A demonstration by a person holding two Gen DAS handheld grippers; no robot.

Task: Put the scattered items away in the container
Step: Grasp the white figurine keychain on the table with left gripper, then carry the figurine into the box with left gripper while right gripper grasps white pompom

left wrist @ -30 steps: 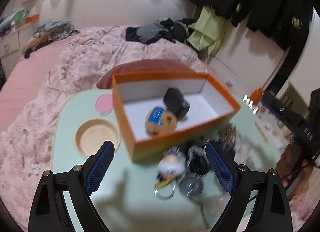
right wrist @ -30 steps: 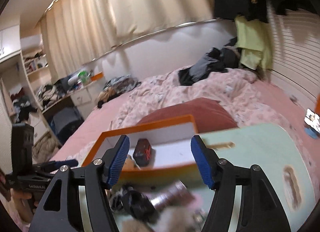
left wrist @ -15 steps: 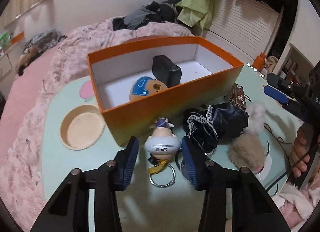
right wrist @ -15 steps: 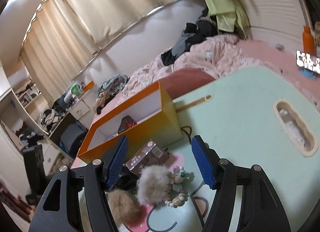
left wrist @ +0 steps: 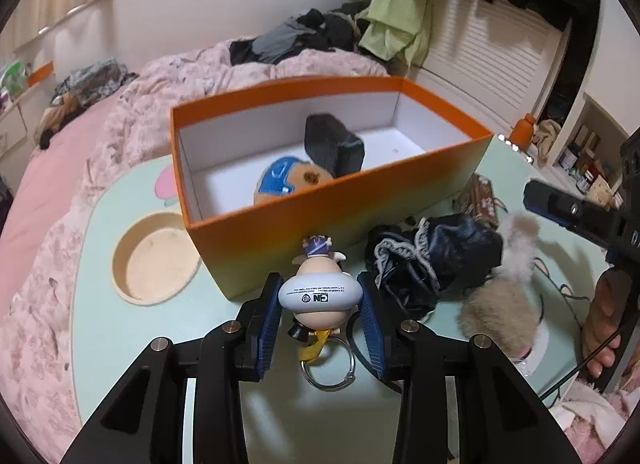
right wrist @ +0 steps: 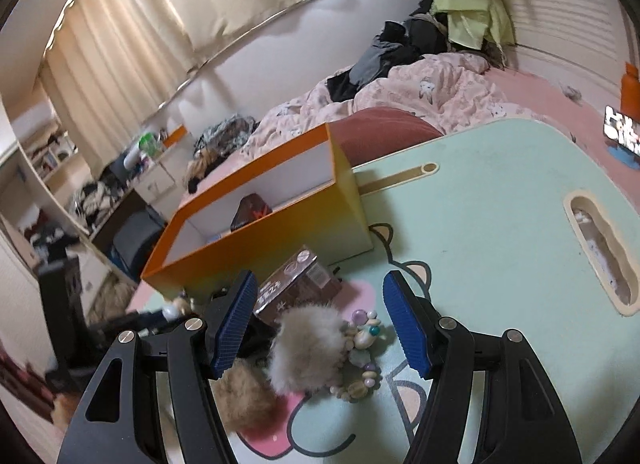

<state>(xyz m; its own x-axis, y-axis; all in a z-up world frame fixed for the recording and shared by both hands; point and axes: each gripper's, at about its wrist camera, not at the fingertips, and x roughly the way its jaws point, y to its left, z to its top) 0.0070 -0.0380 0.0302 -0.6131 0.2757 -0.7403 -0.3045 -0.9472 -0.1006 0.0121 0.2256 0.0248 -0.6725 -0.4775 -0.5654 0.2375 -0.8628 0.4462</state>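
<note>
My left gripper [left wrist: 320,300] is shut on a small figurine keychain [left wrist: 320,296] with a white ring body, just above the mint table, in front of the orange box [left wrist: 340,208]. The box holds a blue-and-tan toy [left wrist: 286,180] and a black object [left wrist: 334,144]. My right gripper [right wrist: 320,324] is open above a grey pompom [right wrist: 306,346] and a bead bracelet [right wrist: 362,356]. A brown packet [right wrist: 296,284] lies next to the box [right wrist: 280,240]. A black pouch [left wrist: 436,260] and tan pompom [left wrist: 496,312] lie to the right.
The mint table [right wrist: 480,224] has a round recess [left wrist: 154,260] at its left and an oval slot [right wrist: 604,256] at its right. A pink bed [left wrist: 160,84] with clothes lies behind. A person's hand [left wrist: 604,316] holds the right gripper.
My left gripper closed in from wide open onto the figurine keychain and raised it slightly. My right gripper dropped from facing the box to hover over the pompom and bracelet.
</note>
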